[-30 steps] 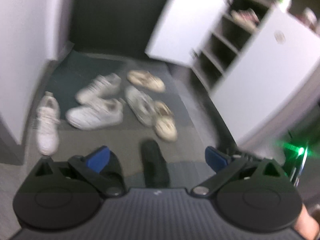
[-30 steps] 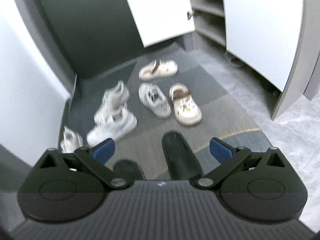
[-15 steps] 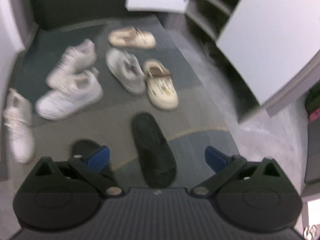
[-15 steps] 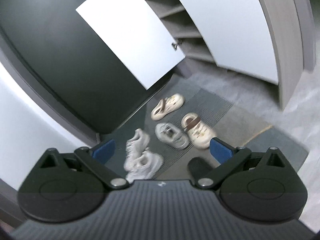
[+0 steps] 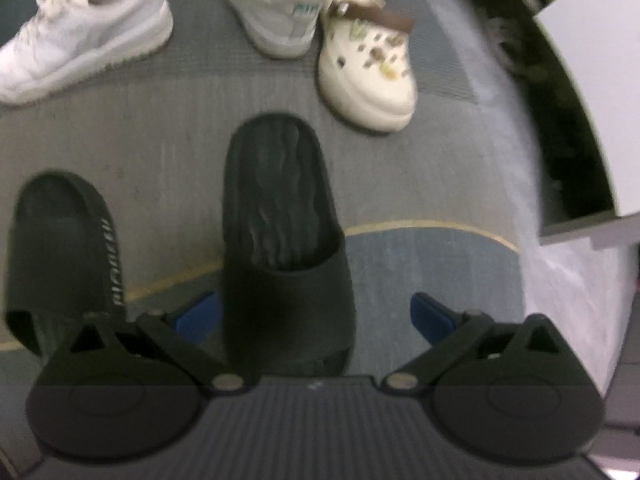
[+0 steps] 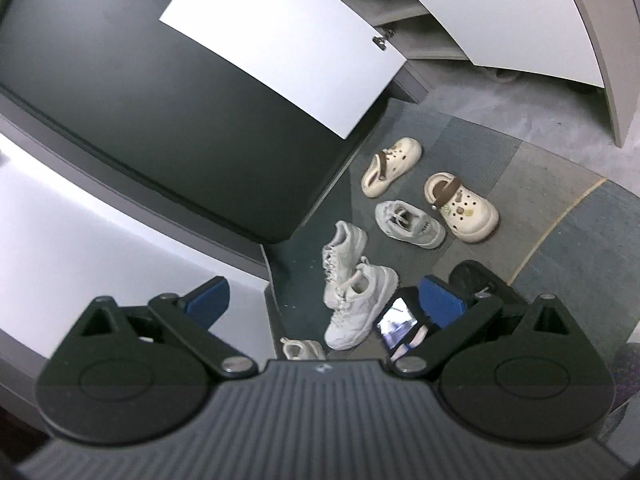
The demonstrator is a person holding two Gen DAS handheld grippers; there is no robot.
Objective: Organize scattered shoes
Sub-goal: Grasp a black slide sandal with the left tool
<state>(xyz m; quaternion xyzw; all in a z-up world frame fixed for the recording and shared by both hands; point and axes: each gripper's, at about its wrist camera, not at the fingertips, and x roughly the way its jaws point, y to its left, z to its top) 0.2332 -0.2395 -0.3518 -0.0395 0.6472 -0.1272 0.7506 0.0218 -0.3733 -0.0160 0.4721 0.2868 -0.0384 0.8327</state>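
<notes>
The left tongs (image 5: 314,314) are held low over the floor mat (image 5: 160,152) with their blue pads spread wide, nothing pinched between them. A black slide sandal (image 5: 286,240) lies on the mat directly between the two pads, its strap end nearest the camera and its open footbed pointing away; whether the pads touch it cannot be told. A second black slide (image 5: 60,248), with white lettering along its side, lies just beside the left pad, outside the tongs. Further along the mat, a cream clog (image 5: 368,64) with a brown strap is seen beyond the first slide, next to a grey-white sneaker (image 5: 276,8), and a white sneaker (image 5: 84,36) lies toward the mat's far left. The right tongs (image 6: 326,300) are held higher and are likewise spread wide and empty. In the right wrist view another cream clog (image 6: 392,166) lies near the far edge of the mat, close to an open white cabinet door (image 6: 288,44), and two more white sneakers (image 6: 352,280) lie overlapping near the mat's left edge, seen between the pads but well below them. Grey cabinet shelves (image 6: 404,16) are seen behind the door.
</notes>
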